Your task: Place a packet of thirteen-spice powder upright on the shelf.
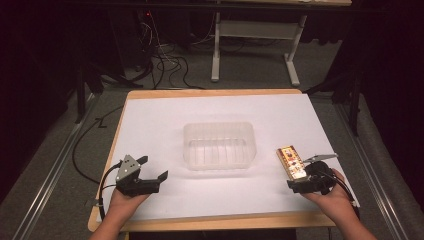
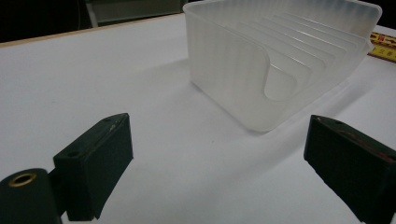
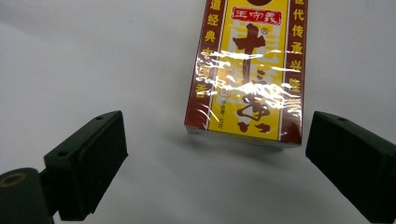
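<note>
On the white-covered table (image 1: 165, 115) a translucent ribbed plastic tub (image 1: 218, 145) sits at centre. The left tool (image 1: 152, 168) rests near its left side, jaws wide and holding nothing. The right tool (image 1: 298, 186) is wide too, just short of a yellow-and-maroon cellophane-wrapped box (image 1: 291, 162) lying flat right of the tub

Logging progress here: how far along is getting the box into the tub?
Nothing looks done: the tub is empty and the box lies flat on the table. In hand: the right tool is open with the box's near end just ahead of its jaws. Left: grasp, lift, place. The left tool is open, idle.
</note>
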### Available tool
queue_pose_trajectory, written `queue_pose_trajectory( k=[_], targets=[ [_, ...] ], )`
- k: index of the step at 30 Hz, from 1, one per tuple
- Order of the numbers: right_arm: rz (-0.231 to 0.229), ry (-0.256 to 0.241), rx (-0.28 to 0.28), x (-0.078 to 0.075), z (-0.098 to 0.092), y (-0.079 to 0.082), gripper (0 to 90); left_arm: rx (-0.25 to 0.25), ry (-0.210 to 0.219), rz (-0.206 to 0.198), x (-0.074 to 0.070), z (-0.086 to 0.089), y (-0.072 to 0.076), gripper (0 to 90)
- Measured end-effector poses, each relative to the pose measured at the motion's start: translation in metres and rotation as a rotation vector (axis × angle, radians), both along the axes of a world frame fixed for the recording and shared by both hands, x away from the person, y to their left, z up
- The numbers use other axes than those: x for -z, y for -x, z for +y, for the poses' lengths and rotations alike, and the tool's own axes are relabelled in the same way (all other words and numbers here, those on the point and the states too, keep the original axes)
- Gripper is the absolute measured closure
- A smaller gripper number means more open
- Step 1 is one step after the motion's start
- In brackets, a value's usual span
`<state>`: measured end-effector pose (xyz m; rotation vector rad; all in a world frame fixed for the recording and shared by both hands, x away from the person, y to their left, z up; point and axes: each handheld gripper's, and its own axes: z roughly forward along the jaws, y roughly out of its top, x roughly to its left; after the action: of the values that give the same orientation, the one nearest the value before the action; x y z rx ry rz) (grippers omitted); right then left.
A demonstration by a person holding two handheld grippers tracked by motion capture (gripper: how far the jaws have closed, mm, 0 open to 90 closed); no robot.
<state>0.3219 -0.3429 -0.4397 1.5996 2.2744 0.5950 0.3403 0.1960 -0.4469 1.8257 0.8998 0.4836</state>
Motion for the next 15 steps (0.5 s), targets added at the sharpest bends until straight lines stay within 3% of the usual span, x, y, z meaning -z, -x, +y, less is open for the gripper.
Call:
queue_pose_trajectory(
  k=[15],
  targets=[
    [0.169,0.085,-0.047,-0.007,0.002,-0.016,4.2,0.007,-0.010,0.002,0.001,-0.002,0.000,8.4]
  ],
)
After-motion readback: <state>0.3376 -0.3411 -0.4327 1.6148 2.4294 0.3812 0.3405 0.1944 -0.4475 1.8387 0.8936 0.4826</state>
